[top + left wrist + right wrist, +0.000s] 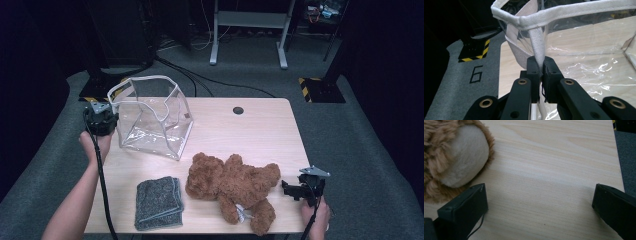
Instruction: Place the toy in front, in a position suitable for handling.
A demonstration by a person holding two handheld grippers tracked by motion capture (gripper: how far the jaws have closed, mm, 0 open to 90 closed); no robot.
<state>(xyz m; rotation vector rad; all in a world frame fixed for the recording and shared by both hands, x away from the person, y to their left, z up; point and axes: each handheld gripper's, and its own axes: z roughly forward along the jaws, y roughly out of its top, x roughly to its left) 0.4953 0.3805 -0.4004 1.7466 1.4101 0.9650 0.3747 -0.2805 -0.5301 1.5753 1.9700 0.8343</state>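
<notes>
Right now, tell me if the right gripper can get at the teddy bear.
Probably yes. The right gripper stands open just beside the bear, with bare table between its jaws and the bear's paw right next to one jaw. Nothing blocks the way.

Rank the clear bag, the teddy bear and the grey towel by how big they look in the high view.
1. Teddy bear and clear bag: about alike in spread, too close to rank.
2. Grey towel: clearly smallest.
</notes>
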